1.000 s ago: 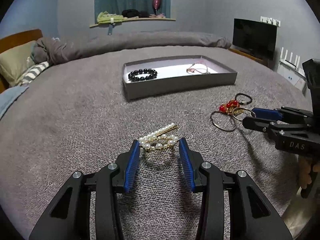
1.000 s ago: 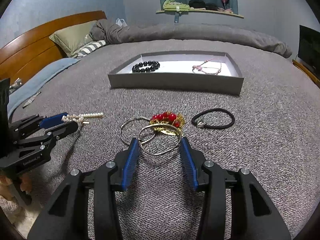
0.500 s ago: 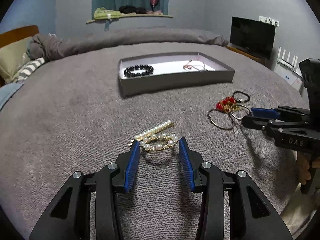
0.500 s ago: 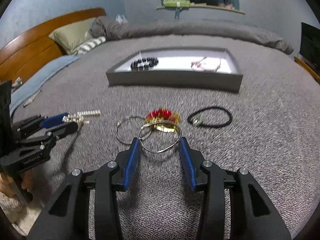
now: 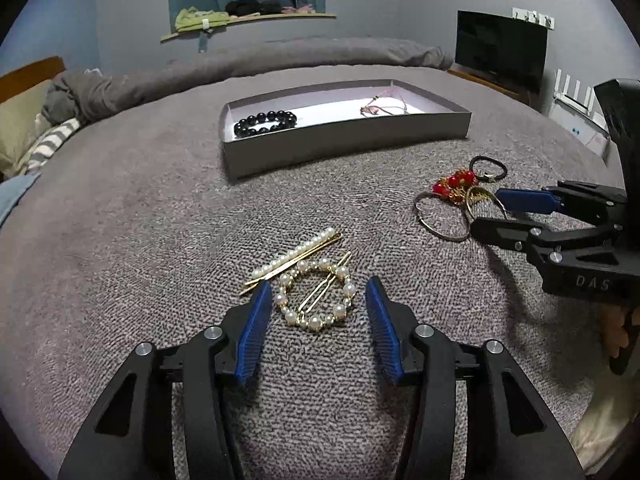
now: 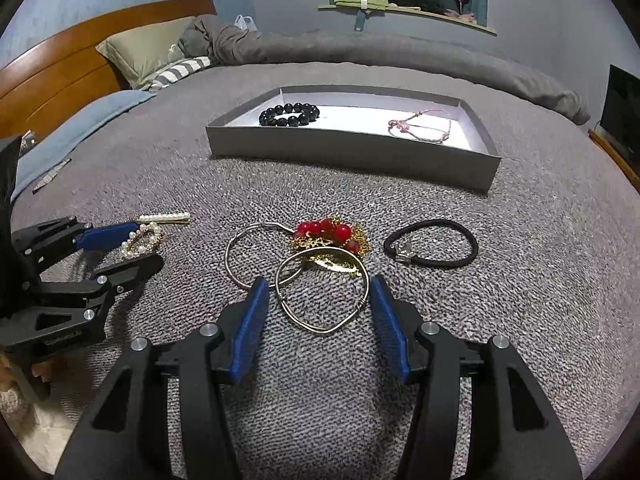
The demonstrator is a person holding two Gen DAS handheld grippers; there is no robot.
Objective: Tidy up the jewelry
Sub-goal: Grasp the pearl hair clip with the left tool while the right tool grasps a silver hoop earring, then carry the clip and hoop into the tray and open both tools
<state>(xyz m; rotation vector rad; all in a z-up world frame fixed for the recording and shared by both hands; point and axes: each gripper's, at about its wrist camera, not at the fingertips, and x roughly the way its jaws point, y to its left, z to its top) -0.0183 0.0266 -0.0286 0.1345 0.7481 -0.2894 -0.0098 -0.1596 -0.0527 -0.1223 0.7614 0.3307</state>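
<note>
A round pearl hair clip [image 5: 316, 296] lies on the grey bedspread between the fingers of my open left gripper [image 5: 316, 292]. A straight pearl hairpin [image 5: 294, 258] lies just beyond it. My open right gripper [image 6: 316, 288] straddles a thin metal bangle [image 6: 322, 296]; a second bangle [image 6: 256, 254], a red-bead gold piece [image 6: 330, 236] and a black hair tie [image 6: 432, 242] lie beyond it. A grey tray [image 6: 352, 156] farther back holds a black bead bracelet [image 6: 289, 115] and a pink cord bracelet [image 6: 420, 126].
The bed's wooden headboard [image 6: 80, 64], pillows [image 6: 148, 50] and a rolled grey duvet [image 6: 360, 54] lie at the far side. A dark TV [image 5: 500, 50] stands at the right. The bed's edge is close below both grippers.
Both grippers have risen and tilted down slightly, so the pearl clip and the bangle sit more fully between the fingers. Nothing has been gripped.
</note>
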